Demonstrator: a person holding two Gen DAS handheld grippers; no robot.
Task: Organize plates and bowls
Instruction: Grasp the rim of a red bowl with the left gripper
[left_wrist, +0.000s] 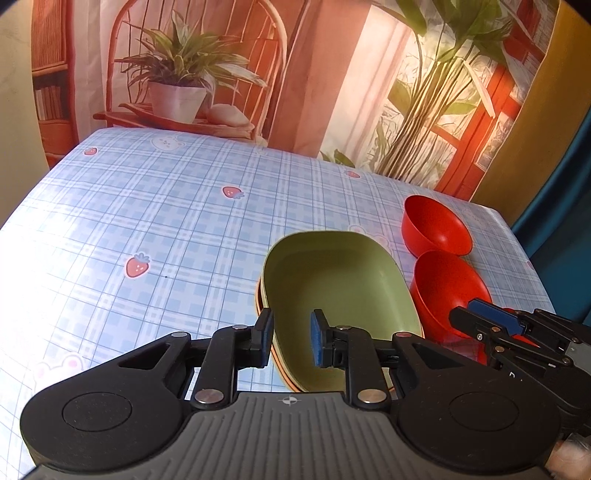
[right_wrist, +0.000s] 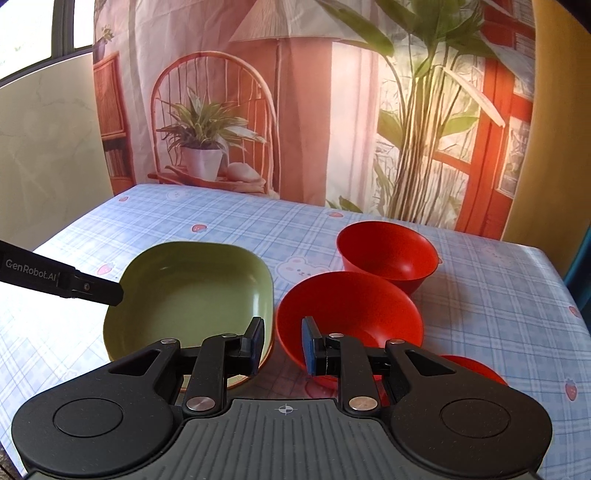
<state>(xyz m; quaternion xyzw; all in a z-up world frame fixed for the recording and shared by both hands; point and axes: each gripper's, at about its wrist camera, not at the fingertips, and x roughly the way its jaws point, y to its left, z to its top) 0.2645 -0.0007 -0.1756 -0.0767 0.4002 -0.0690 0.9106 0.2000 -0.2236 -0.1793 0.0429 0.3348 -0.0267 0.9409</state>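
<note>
1. The green plate is a rounded-rectangle dish. It's on top of a small stack, with orange and yellow rims peeking out underneath. It sits flat, hollow side up, right of the table's middle. In the left wrist view its long axis runs pretty much straight away from the camera toward the far edge.
2. The left gripper straddles the plate's near-left rim with one finger outside and one over the hollow. The gap is narrow but the inner pad sits clear of the rim, so it isn't pinching.
3. Two red bowls stand upright, mouths up, between the plate stack and the table's right edge. The near red bowl is just beside the plate. The far red bowl is right behind it, toward the far right corner. They look like they're touching or nearly so.
4. The right gripper has its fingers set narrow on either side of the near bowl's left rim. Tablecloth shows between the outer pad and the bowl wall, so there's no squeeze here either.
5. A third red piece sticks out behind the right gripper near the table's front edge, and it's too hidden to tell what it is.
6. Everything's on a blue plaid tablecloth with strawberries.
</note>
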